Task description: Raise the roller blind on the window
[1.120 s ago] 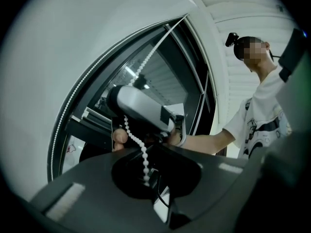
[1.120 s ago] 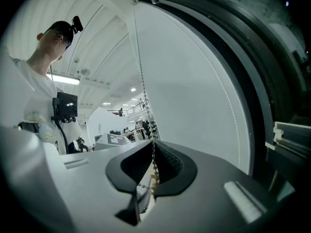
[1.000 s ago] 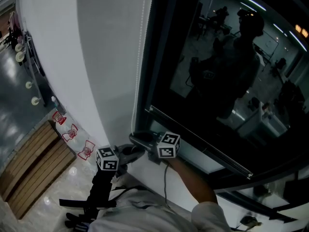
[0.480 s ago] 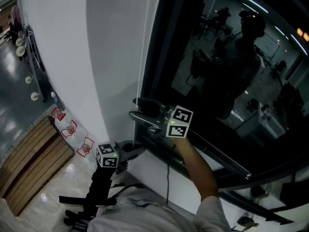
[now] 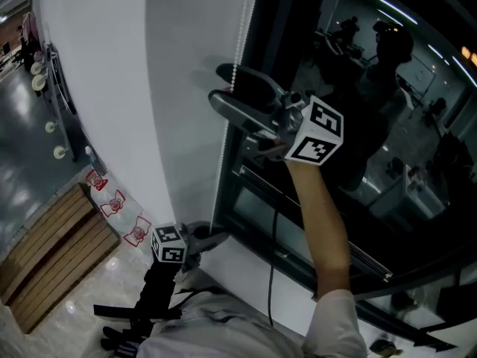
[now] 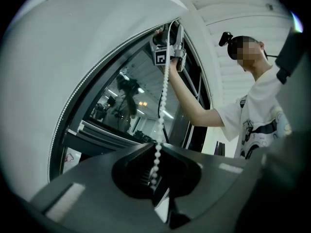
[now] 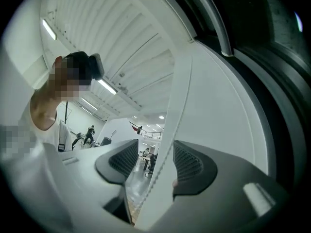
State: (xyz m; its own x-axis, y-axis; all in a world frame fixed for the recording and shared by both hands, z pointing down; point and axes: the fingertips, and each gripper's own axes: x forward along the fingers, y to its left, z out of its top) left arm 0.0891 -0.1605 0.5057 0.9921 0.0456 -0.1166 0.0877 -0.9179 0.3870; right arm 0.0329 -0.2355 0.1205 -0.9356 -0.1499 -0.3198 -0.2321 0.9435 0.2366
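The white bead chain (image 5: 239, 45) hangs down the edge of the pale roller blind (image 5: 190, 66), beside the dark window glass (image 5: 387, 125). My right gripper (image 5: 220, 86) is raised high on the chain. Its jaws stand open, and the chain (image 7: 165, 147) runs between the ribbed pads (image 7: 187, 163) without being pressed. My left gripper (image 5: 206, 236) stays low by the sill, shut on the bead chain (image 6: 159, 130). From there the chain rises taut toward the right gripper (image 6: 167, 35). The blind's top is out of view.
The window frame (image 5: 253, 177) and sill (image 5: 246, 263) run diagonally below my right arm. Wooden flooring (image 5: 45, 252) and a glass railing lie far below at the left. A person's reflection shows in the glass. My own cable hangs down under the right forearm.
My right gripper let go of the chain near the sill, opened, and rose well up along the chain. The left gripper has stayed low in the same place.
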